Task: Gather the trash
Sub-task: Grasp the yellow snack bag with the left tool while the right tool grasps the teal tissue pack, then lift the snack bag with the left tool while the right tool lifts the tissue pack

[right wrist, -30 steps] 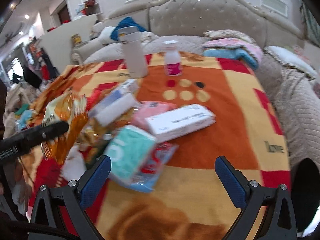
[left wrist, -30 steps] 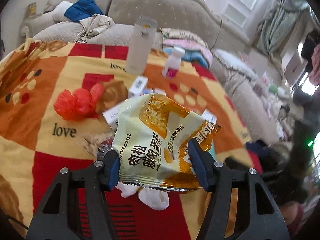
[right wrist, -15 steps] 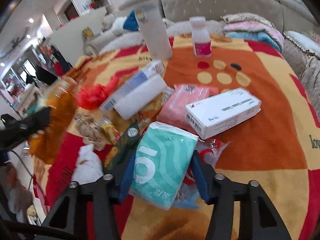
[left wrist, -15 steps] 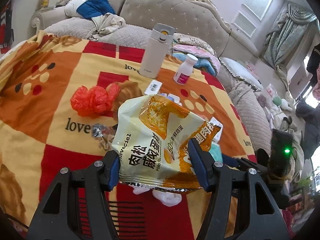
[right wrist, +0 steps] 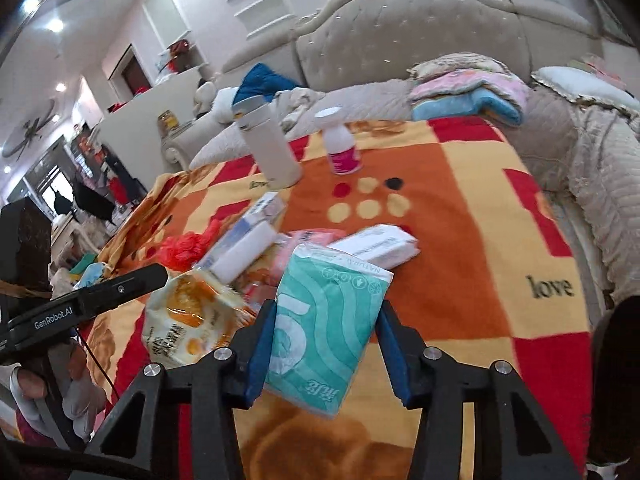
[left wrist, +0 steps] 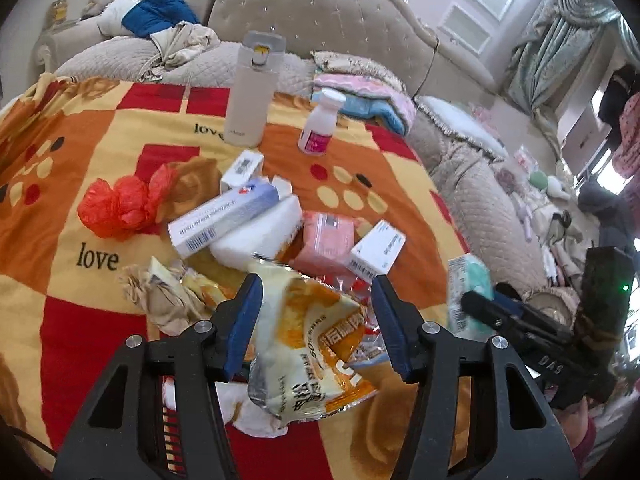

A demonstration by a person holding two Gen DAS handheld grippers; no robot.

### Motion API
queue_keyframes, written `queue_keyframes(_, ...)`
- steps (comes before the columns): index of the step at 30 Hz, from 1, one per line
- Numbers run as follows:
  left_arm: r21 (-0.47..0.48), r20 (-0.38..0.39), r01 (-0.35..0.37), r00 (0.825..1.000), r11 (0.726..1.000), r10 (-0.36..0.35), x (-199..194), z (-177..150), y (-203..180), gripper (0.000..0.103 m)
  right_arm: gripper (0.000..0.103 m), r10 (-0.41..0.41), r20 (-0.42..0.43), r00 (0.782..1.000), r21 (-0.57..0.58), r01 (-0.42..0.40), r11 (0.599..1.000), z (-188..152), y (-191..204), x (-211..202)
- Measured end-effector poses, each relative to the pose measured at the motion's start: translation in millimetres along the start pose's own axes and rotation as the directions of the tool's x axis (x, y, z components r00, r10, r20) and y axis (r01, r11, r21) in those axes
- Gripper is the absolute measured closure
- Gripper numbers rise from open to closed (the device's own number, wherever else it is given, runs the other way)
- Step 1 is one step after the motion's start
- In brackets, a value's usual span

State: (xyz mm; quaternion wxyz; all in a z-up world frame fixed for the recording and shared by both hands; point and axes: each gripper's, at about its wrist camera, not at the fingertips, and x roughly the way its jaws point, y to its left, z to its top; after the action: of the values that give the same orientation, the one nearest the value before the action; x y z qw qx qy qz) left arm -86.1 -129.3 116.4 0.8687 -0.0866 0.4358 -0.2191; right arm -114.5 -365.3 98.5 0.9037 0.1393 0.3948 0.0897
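My left gripper stands open; the yellow-orange snack bag is blurred, tilted and slipping down between its fingers, no longer pinched. The bag also shows in the right wrist view. My right gripper is shut on a teal tissue pack and holds it above the blanket; the pack also shows in the left wrist view. On the patterned blanket lie a red plastic bag, crumpled paper, white tissue, small boxes and a pink pack.
A tall white flask and a small white bottle with a pink label stand at the far side of the blanket. A beige sofa with clothes and folded towels lies behind. The blanket's right edge drops to quilted cushions.
My left gripper has opened and the snack bag has dropped lower between its fingers. My right gripper has closed on the teal tissue pack and lifted it off the pile.
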Motion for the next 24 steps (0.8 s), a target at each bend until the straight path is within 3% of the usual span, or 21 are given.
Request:
queue_keyframes(10,-0.05,-0.111,-0.082,0.991,0.995,0.076,14,-31,28,0.047,0.055,0.008,-0.046,0.999,0.015,-0.008,1.0,-11,-15,5)
queue_keyframes(17,-0.119,-0.137,-0.034,0.99,0.992,0.018,20,-40,39,0.046,0.055,0.025,-0.069,0.997,-0.006,-0.025,1.0,-15,-4,12)
queue_keyframes(21,-0.096,-0.161,-0.04,0.987,0.995,0.024,29,-42,29,0.046,0.055,0.026,-0.075,0.997,-0.008,-0.027,1.0,-16,-3,13)
queue_keyframes(24,-0.094,-0.108,-0.009,0.994,0.995,-0.002,18,-36,24,0.046,0.055,0.025,-0.068,0.997,-0.006,-0.026,1.0,-15,-4,9)
